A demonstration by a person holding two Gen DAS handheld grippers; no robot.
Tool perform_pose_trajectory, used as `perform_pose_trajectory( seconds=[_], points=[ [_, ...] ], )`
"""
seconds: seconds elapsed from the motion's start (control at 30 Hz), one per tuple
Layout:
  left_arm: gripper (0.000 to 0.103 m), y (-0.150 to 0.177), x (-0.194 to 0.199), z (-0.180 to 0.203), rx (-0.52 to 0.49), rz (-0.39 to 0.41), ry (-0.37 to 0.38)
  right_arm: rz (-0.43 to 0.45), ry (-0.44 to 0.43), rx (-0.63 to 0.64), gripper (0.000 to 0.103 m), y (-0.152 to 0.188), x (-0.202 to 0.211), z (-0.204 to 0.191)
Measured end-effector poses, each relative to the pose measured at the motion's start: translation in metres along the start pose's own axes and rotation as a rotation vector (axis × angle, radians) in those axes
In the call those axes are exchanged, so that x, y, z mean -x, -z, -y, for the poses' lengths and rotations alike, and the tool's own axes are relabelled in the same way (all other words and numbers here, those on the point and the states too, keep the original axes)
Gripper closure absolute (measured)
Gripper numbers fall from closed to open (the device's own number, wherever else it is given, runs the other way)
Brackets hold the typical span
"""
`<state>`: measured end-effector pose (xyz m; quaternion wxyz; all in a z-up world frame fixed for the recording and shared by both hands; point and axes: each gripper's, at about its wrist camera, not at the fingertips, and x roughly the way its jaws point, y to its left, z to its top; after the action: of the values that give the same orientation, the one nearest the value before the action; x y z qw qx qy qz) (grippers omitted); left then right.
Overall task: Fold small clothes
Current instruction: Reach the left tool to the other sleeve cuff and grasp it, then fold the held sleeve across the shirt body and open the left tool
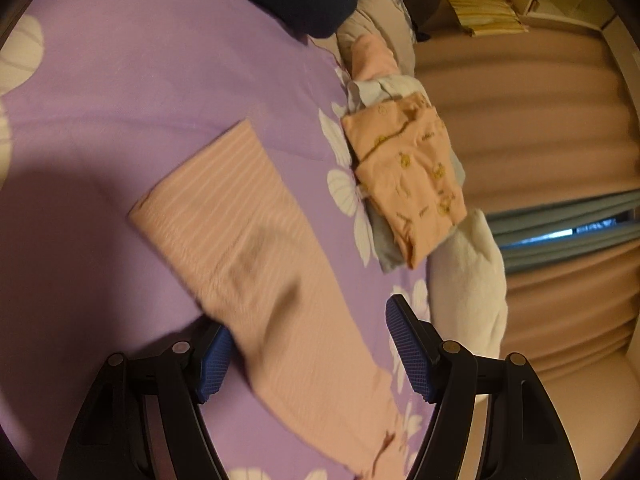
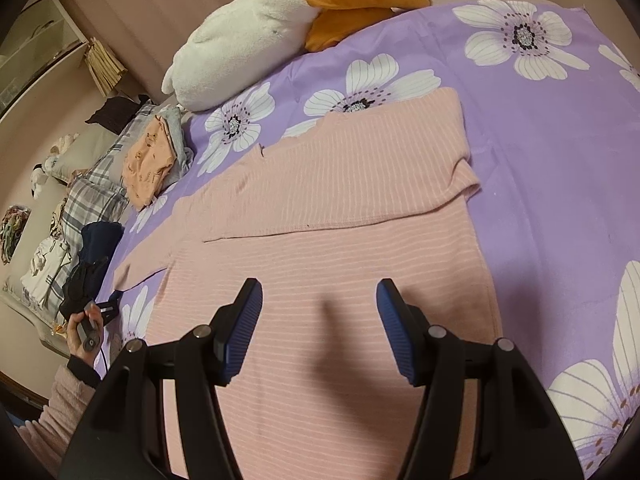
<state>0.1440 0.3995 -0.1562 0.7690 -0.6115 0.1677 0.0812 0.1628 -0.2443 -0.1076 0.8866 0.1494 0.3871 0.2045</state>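
A: Garment?
B: Pink striped top [image 2: 320, 216] lies flat on the purple flowered bedsheet [image 2: 552, 152]. One sleeve [image 2: 360, 168] is folded in across the chest; the other sleeve [image 1: 224, 216] stretches out sideways on the sheet.

A: Right gripper?
B: Right gripper [image 2: 318, 330] is above the lower body of the top, jaws spread wide, nothing between them. Its shadow falls on the fabric.

A: Left?
B: Left gripper [image 1: 308, 350] has its jaws apart too, straddling the outstretched sleeve. Frame is blurred, so I can't tell whether the pads touch the cloth. Not clamped.

A: Other stuff?
B: Folded orange printed garment [image 1: 408, 172] sits on a small stack near the sheet's edge, well apart from the top. White plush toy [image 2: 244, 40] with orange parts lies at the far side of the bed. Plaid pillow [image 2: 96, 192] is beside the stack, with a dark navy item [image 2: 100, 244] near it.
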Motion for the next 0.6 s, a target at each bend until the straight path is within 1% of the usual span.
perform_pose_trajectory(
  seconds=[0.07,0.1,0.13,0.17,0.2,0.23,0.3,0.37,0.4,0.43,0.5,0.53,0.6],
  points=[
    [0.032,-0.003,0.001,0.002,-0.012,0.017,-0.042,-0.005,0.005,-0.005,0.043,0.002,-0.002,0.0],
    [0.034,-0.004,0.0,0.003,-0.017,0.021,-0.06,-0.007,0.009,-0.006,0.043,0.003,-0.002,0.001],
    [0.043,-0.005,0.003,0.003,-0.027,0.032,-0.087,-0.008,0.01,-0.006,0.043,0.003,-0.003,0.001],
    [0.048,-0.005,0.003,0.005,-0.041,0.031,-0.114,-0.008,0.011,-0.004,0.043,0.004,-0.003,0.001],
    [0.059,-0.005,0.001,0.008,-0.059,0.025,-0.141,-0.006,0.012,-0.003,0.043,0.005,-0.002,0.001],
    [0.075,-0.005,0.003,0.01,-0.087,0.015,-0.17,-0.005,0.011,-0.004,0.043,0.005,-0.002,0.001],
    [0.092,-0.001,-0.002,0.021,-0.141,-0.002,-0.226,-0.001,0.008,-0.004,0.043,0.007,-0.001,0.002],
    [0.095,0.006,-0.003,0.036,-0.207,-0.006,-0.242,0.004,0.006,-0.008,0.043,0.008,0.001,0.004],
    [0.098,0.01,-0.002,0.045,-0.238,-0.009,-0.25,0.005,0.004,-0.012,0.043,0.009,0.001,0.005],
    [0.098,0.014,-0.002,0.055,-0.275,-0.012,-0.258,0.007,0.004,-0.016,0.043,0.01,0.002,0.006],
    [0.098,0.03,-0.001,0.086,-0.378,-0.021,-0.244,0.012,-0.003,-0.025,0.043,0.012,0.005,0.008],
    [0.098,0.036,-0.001,0.097,-0.409,-0.023,-0.236,0.014,-0.006,-0.028,0.043,0.013,0.006,0.009],
    [0.098,0.057,-0.002,0.131,-0.509,-0.035,-0.213,0.02,-0.009,-0.032,0.043,0.016,0.009,0.011]
  ],
)
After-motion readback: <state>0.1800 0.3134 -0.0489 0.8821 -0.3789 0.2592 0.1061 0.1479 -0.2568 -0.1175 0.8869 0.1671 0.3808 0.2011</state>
